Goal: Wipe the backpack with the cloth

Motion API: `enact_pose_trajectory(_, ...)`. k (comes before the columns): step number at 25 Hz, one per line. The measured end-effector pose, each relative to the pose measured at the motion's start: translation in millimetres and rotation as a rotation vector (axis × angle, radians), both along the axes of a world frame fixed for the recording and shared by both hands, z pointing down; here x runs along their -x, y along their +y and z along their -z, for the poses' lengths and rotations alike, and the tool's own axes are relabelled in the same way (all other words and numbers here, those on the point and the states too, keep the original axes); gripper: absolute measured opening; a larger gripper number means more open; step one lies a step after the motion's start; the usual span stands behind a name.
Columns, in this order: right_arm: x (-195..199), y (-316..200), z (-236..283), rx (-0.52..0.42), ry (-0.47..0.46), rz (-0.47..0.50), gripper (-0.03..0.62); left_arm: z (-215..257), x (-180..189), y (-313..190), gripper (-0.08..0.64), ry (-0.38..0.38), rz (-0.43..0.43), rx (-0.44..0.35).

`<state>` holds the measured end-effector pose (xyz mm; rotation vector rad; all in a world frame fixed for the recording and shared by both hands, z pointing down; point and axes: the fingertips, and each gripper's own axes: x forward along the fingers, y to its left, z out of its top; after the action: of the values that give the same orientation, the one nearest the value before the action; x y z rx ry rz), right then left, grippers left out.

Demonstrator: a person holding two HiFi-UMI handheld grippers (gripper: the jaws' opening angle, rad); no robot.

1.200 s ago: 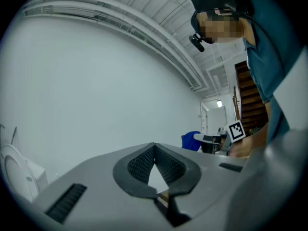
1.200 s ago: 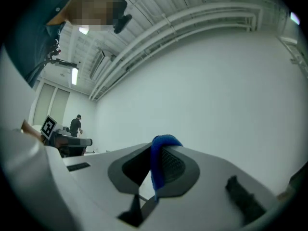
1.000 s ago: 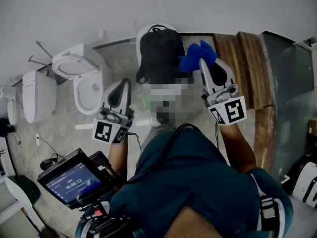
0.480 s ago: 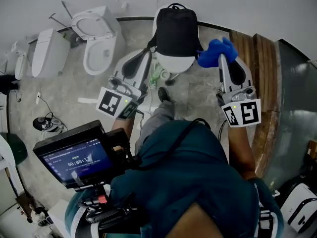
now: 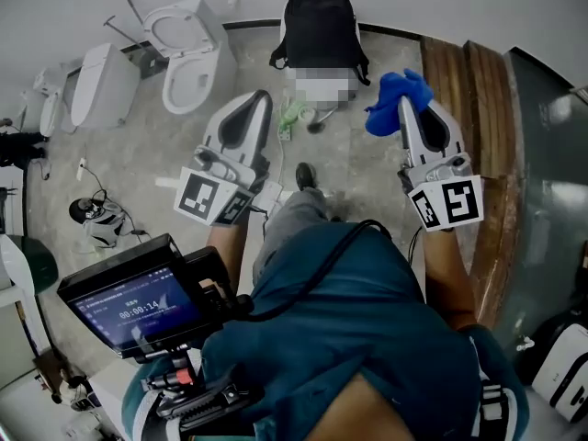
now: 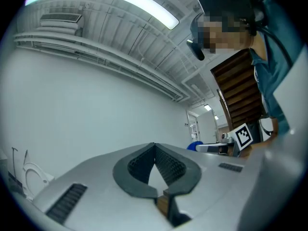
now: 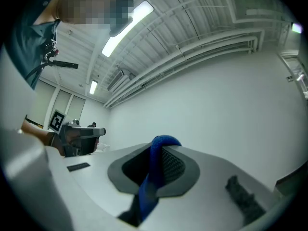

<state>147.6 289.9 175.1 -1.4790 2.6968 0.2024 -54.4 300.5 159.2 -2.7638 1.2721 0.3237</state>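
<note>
The black backpack point(image 5: 319, 28) stands upright by the far wall at the top of the head view. What is just below it I cannot make out. My right gripper point(image 5: 405, 108) is held up right of the backpack and short of it, shut on a bunched blue cloth point(image 5: 391, 99). In the right gripper view the blue cloth point(image 7: 155, 170) runs as a strip between the closed jaws. My left gripper point(image 5: 262, 97) hangs left of and below the backpack, apart from it. Its jaws point(image 6: 154, 146) meet at the tips with nothing between them.
Two white toilets point(image 5: 186, 37) point(image 5: 99, 83) stand at the back left. Wooden planks point(image 5: 469, 99) lean at the right. A green object point(image 5: 292, 115) and the person's shoe point(image 5: 306, 175) are on the concrete floor below the backpack. A monitor point(image 5: 138, 303) sits at lower left.
In the head view the backpack has slid from the middle toward the top edge as the camera moved. Both grippers keep their pose; the right one still holds the cloth.
</note>
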Motion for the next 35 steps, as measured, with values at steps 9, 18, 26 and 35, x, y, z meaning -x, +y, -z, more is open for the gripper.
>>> enact_pose_trajectory(9, 9, 27, 7, -0.007, 0.005, -0.020, 0.029, 19, 4, 33, 0.003, 0.014, -0.013, -0.027)
enact_pose_trajectory(18, 14, 48, -3, 0.016, 0.023, -0.031, 0.029, 23, 2, 43, 0.003, 0.015, -0.058, -0.045)
enact_pose_trajectory(26, 4, 51, -2, 0.041, -0.029, -0.030, 0.029, 15, -7, 45, 0.003, -0.025, -0.068, -0.037)
enact_pose_trajectory(35, 9, 45, -3, 0.060, -0.022, -0.012, 0.028, 6, -2, 45, 0.003, -0.006, -0.044, -0.003)
